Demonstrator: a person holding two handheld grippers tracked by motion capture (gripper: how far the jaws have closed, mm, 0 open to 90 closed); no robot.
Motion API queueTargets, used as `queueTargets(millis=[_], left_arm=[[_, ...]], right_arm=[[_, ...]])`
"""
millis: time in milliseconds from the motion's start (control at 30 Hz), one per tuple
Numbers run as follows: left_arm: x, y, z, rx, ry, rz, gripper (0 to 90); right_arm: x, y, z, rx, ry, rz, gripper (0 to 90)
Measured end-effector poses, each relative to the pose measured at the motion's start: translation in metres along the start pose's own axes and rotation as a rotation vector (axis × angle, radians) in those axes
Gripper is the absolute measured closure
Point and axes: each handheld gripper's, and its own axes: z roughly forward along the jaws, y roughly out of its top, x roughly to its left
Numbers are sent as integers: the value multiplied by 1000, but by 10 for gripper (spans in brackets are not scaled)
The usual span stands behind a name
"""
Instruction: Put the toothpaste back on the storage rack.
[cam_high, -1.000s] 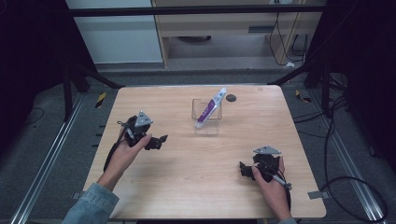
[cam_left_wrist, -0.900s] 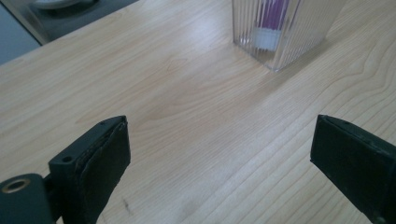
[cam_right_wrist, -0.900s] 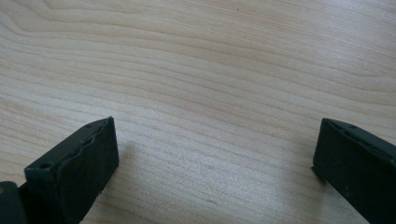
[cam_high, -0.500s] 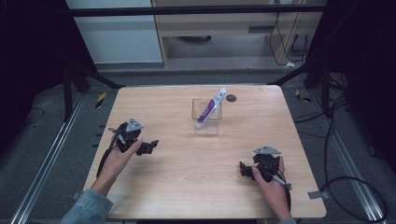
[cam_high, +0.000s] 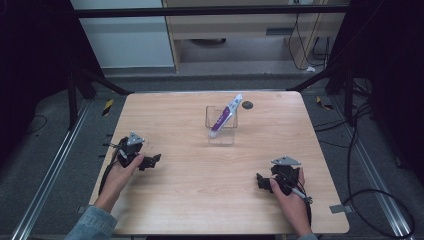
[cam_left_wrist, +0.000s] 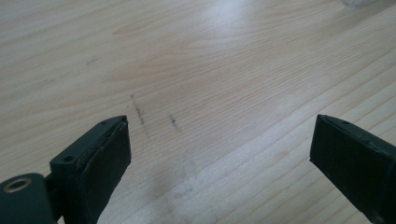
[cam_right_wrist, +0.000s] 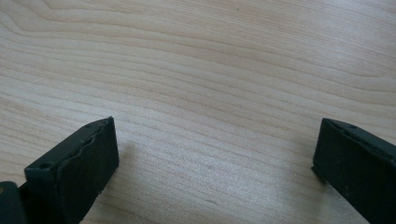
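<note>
A clear square cup (cam_high: 221, 131) stands at the table's far middle, and a white and purple tube (cam_high: 225, 115) leans in it with its top sticking out to the right. My left gripper (cam_high: 153, 160) rests low at the left side of the table, held by a hand, its jaws wide apart over bare wood (cam_left_wrist: 219, 154). My right gripper (cam_high: 261, 181) sits near the front right, also open, with nothing between its jaws (cam_right_wrist: 215, 163). Both grippers are well away from the cup.
The wooden table (cam_high: 200, 200) has a small dark round hole (cam_high: 247, 104) beyond the cup. Black frame legs, cables and a floor rail surround the table. A pale cabinet stands behind.
My left gripper has moved back toward the person and leftward, and now lies lower by the table's left side. The right gripper has stayed put.
</note>
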Motion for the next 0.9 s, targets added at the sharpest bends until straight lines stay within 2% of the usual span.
queueTargets(millis=[133,400,533,767,900], left_arm=[[8,-7,3,16,25,-9,48],[19,-16,13,42,46,-32,49],[22,-19,18,45,51,-21,49],[25,-21,25,14,25,-28,41],[27,-20,27,16,6,-49,39]], right_arm=[[0,0,0,0,0,0,4],[0,0,0,0,0,0,4],[0,0,0,0,0,0,4],[0,0,0,0,0,0,4],[0,0,0,0,0,0,4]])
